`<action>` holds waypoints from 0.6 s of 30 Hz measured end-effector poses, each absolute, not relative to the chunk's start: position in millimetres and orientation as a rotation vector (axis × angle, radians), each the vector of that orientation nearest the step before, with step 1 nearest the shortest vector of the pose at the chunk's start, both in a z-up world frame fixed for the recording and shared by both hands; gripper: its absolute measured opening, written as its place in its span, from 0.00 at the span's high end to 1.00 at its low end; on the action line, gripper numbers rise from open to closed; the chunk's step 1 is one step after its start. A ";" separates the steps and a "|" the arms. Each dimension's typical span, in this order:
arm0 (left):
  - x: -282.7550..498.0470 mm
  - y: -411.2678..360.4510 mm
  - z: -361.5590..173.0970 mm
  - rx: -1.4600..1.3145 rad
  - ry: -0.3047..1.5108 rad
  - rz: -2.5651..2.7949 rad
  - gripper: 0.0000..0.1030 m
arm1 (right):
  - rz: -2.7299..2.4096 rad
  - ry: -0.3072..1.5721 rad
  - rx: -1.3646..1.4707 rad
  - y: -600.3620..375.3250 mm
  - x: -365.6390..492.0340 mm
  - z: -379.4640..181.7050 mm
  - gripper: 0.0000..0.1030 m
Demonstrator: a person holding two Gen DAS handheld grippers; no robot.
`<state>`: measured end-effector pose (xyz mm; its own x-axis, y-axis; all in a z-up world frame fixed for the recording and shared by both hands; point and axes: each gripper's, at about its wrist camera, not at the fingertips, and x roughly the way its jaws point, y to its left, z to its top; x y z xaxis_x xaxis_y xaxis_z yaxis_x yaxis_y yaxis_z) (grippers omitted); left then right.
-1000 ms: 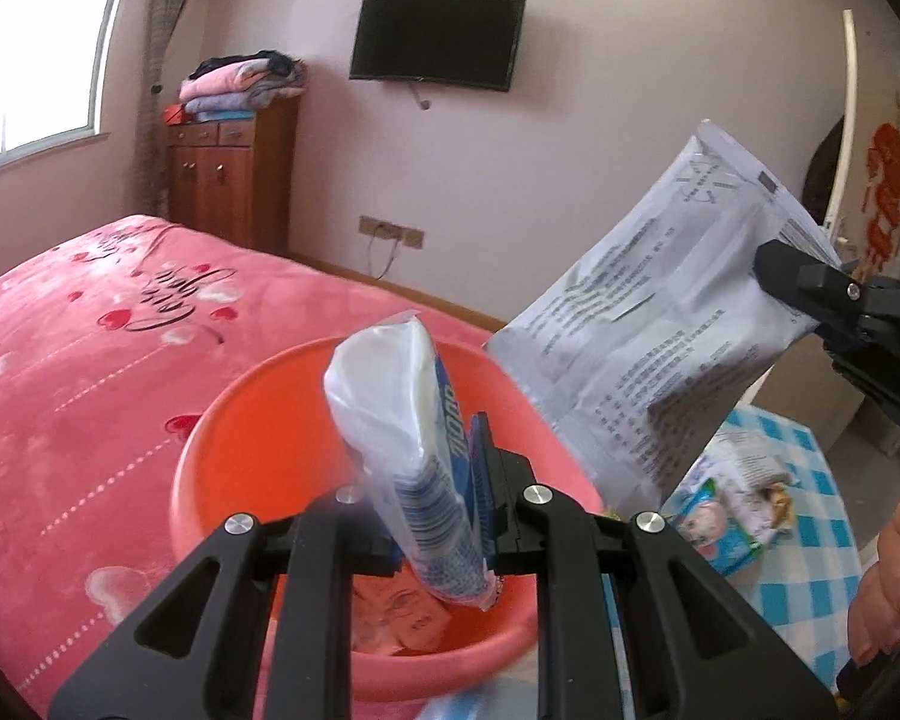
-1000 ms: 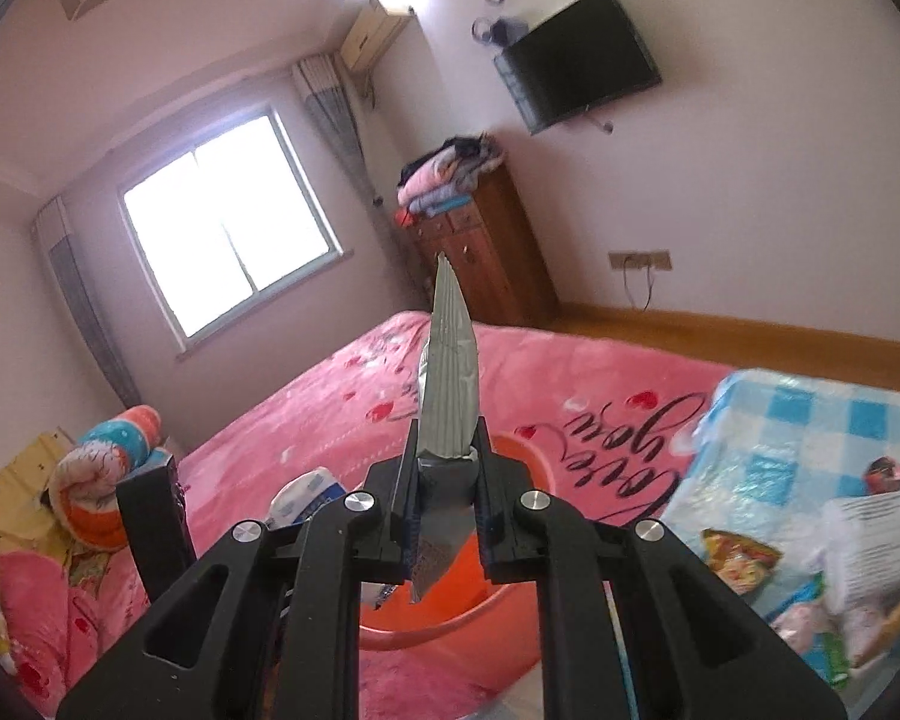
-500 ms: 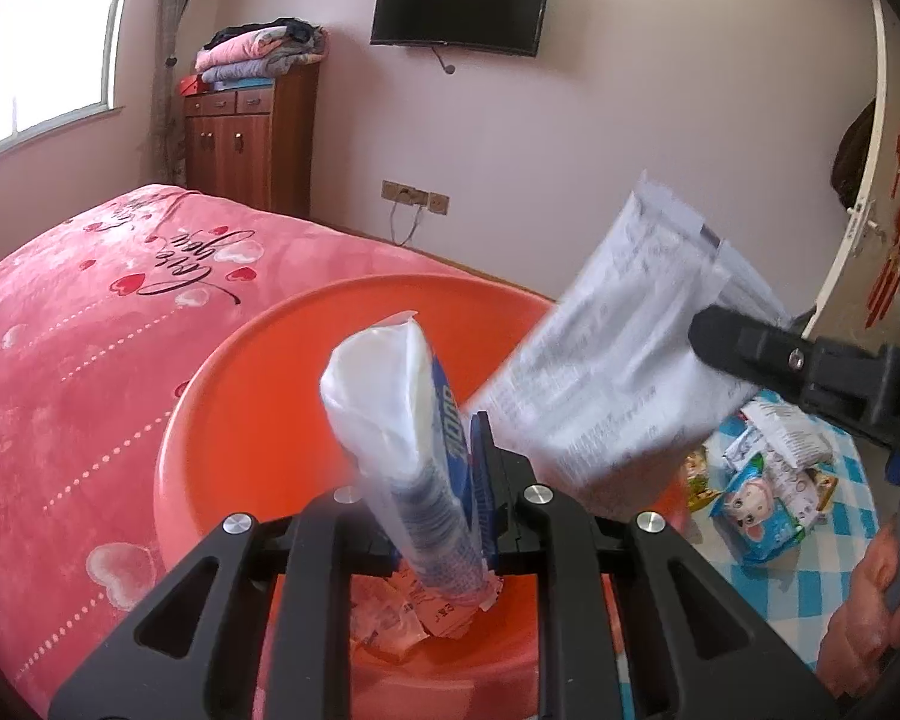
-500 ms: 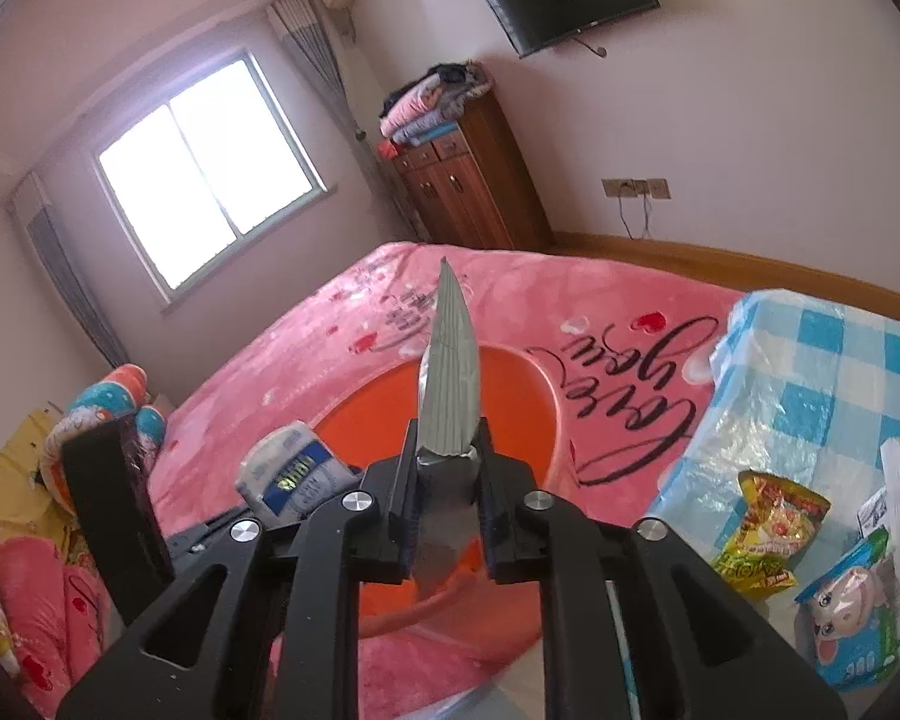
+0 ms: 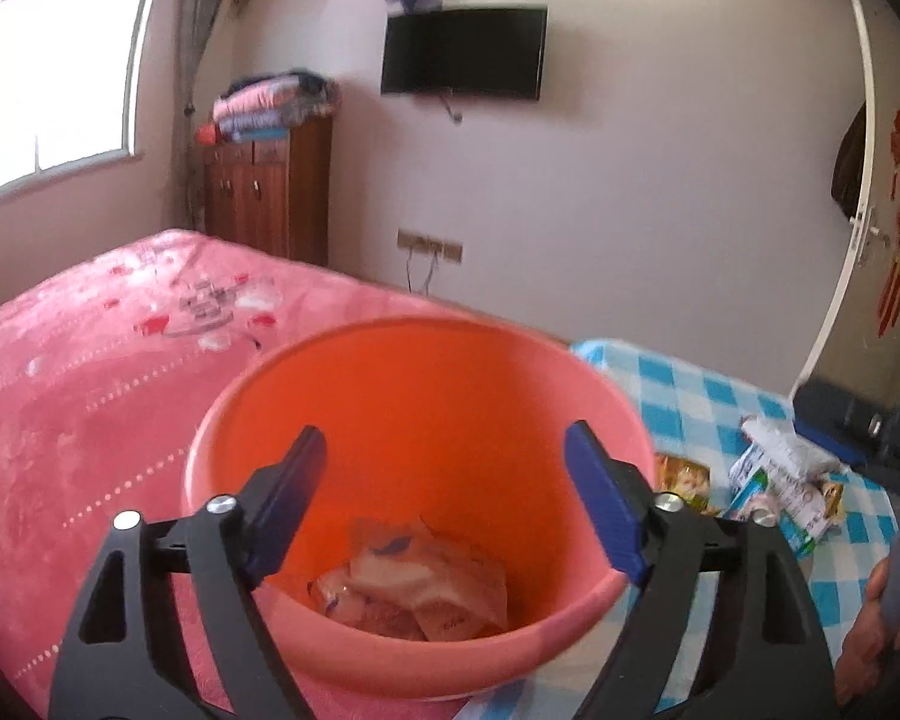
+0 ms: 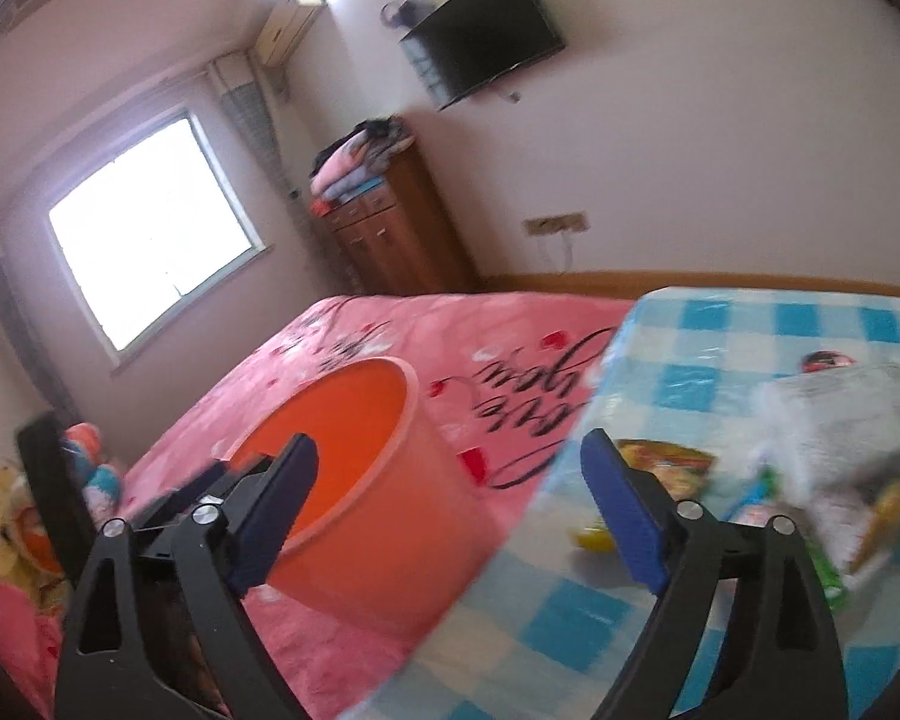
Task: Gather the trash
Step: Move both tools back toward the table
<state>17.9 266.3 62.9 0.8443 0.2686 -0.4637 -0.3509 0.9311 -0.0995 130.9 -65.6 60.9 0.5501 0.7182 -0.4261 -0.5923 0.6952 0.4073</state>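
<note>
An orange bucket (image 5: 414,396) stands on the pink bed beside the checked table; it also shows in the right wrist view (image 6: 360,480). Crumpled wrappers (image 5: 426,588) lie at its bottom. My left gripper (image 5: 450,492) is open and empty above the bucket's near rim. My right gripper (image 6: 450,498) is open and empty, between the bucket and the table. Snack packets (image 5: 780,480) lie on the blue checked tablecloth (image 5: 690,396); in the right wrist view, blurred packets (image 6: 822,480) lie on the same cloth (image 6: 720,330).
The pink bedspread (image 5: 90,372) spreads left of the bucket. A wooden cabinet (image 5: 270,192) with folded blankets and a wall TV (image 5: 462,54) are at the back. A white door (image 5: 852,210) stands at right. Pillows (image 6: 42,516) lie at the bed's head.
Both grippers have opened. The blue-and-white packet left my left gripper and the large grey printed bag left my right gripper. My right gripper has swung right toward the table.
</note>
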 end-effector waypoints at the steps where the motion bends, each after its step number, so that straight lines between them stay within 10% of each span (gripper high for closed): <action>1: 14.3 262.6 65.8 -0.183 0.435 0.323 0.19 | 0.764 0.593 0.225 -73.6 128.8 58.4 0.14; 18: 10.1 199.4 62.9 -0.191 0.426 0.128 0.18 | 0.449 0.467 0.160 -183.9 111.0 21.1 0.05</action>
<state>10.1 199.4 62.9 0.9029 0.0831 -0.4217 -0.1627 0.9742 -0.1565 111.0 -183.9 21.1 0.7980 0.4524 -0.3981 -0.3804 0.8905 0.2495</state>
